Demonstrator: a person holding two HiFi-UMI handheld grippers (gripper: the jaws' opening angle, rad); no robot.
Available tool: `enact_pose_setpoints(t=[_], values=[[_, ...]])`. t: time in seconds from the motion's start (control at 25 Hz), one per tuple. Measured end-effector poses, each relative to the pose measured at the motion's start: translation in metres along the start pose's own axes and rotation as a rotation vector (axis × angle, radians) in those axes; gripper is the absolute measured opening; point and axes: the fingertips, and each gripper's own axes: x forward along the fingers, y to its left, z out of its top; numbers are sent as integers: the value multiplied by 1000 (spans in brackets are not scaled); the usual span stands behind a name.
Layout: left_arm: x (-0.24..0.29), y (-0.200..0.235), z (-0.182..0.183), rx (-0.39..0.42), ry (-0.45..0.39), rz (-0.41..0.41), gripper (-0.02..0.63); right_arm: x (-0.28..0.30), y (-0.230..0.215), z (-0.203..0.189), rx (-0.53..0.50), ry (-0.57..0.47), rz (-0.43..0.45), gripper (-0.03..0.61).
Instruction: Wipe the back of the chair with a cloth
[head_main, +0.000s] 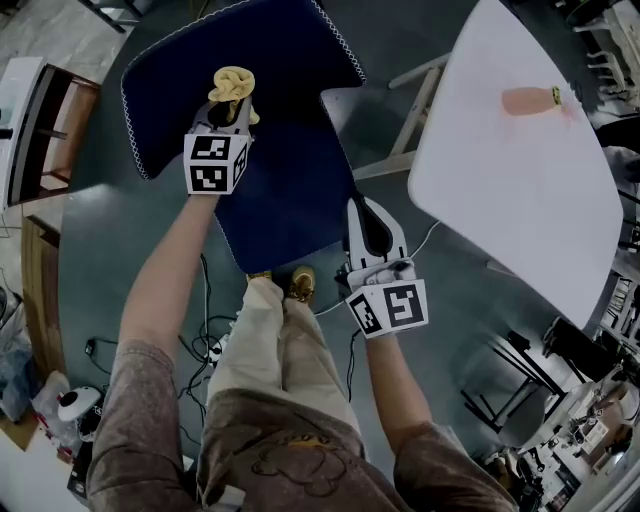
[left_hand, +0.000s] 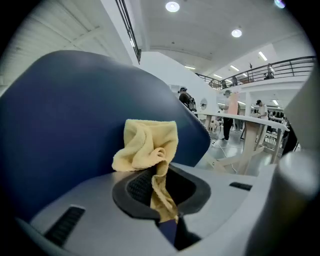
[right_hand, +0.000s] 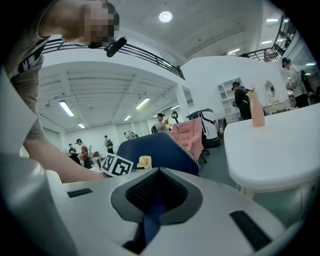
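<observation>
A navy blue chair (head_main: 285, 190) stands in front of me, its curved back (head_main: 250, 40) at the top of the head view. My left gripper (head_main: 228, 108) is shut on a crumpled yellow cloth (head_main: 232, 85) and holds it on the inner face of the chair back. The left gripper view shows the cloth (left_hand: 147, 145) bunched above the jaws, with the blue back (left_hand: 65, 125) right behind it. My right gripper (head_main: 365, 210) hangs at the seat's right edge, its jaws together with only a thin blue strip in the slit. Its view shows the chair (right_hand: 160, 150) and the cloth (right_hand: 145, 161).
A white round table (head_main: 520, 140) with a pink bottle (head_main: 530, 100) stands at the right, close to the chair. A wooden cabinet (head_main: 40, 120) is at the left. Cables (head_main: 210, 340) lie on the floor near my shoes (head_main: 300, 285). People stand far off.
</observation>
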Motion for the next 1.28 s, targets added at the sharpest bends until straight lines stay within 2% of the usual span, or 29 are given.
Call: enact_pose_setpoints(t=[0.32,0.68,0.84,1.08,1.28], values=[[47,-49,16,78,23,-139,51,0,-13,1,4,-2,-21,23],[79,-99,34,70,20,-209,51,-11,-24,0,9,0,-49,21],[82,-103,35,59,14,-194,51,-13,-24,-2,13,2,-56,23],[78,-133,46,51,-22,-296,51,-11,-22,-4,7,3,-51,23],[58,-128,57,33,-64,-308,51,-10,-17,-10,11,9,-43,21]])
